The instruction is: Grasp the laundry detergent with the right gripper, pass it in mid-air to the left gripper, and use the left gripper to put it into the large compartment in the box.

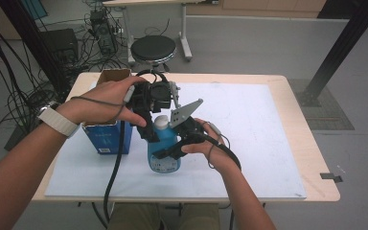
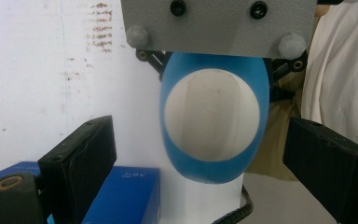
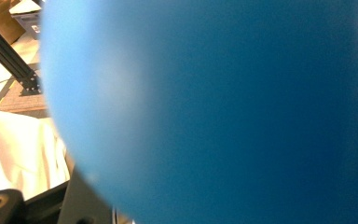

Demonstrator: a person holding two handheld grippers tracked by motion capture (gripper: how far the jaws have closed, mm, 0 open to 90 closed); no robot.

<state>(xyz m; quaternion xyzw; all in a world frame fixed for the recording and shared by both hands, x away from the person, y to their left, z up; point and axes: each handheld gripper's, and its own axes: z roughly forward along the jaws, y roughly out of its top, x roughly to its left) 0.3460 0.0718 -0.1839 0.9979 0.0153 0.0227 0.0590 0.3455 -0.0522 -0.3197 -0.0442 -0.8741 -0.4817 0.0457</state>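
A blue bottle [image 1: 163, 148] with a white cap [image 1: 161, 121] is held upright on the white mat [image 1: 249, 139] of the table [image 1: 311, 143], clamped around its body by the right tool [image 1: 172, 149], whose jaws are closed on it. The left tool [image 1: 149, 125] is poised directly above the cap, its jaws spread wide to either side of the bottle without touching it. A blue carton [image 1: 106, 136] is seen just beside the left tool.
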